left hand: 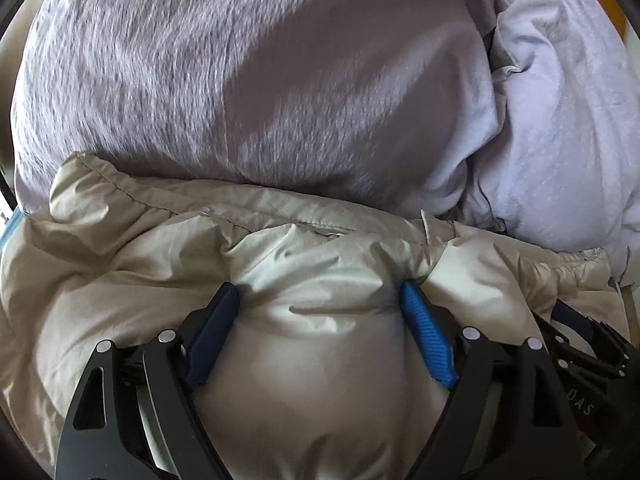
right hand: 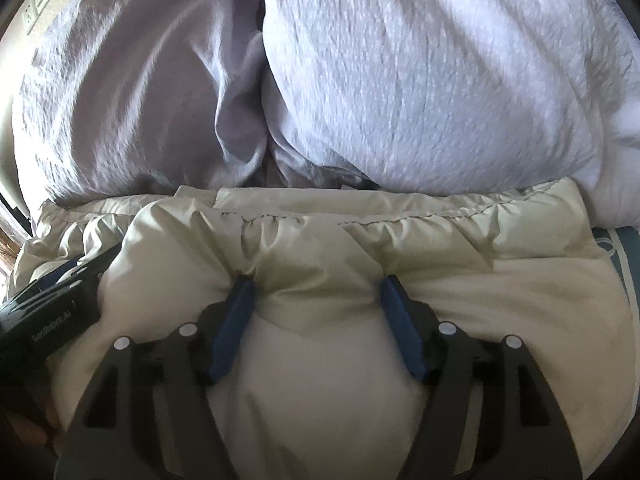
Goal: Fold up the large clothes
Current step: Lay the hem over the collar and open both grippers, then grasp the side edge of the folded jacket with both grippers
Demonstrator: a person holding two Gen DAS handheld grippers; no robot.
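A puffy beige jacket (left hand: 160, 248) is seen bulging between the jaws of both grippers. The left gripper (left hand: 320, 304) is clamped on a thick fold of it, the blue pads sunk into the fabric; the right gripper (right hand: 316, 296) likewise pinches a padded fold. A stitched hem (right hand: 400, 216) runs just ahead of the jaws. Beyond it, crumpled lilac bedding (right hand: 420, 80) is heaped close, leaving little open room forward.
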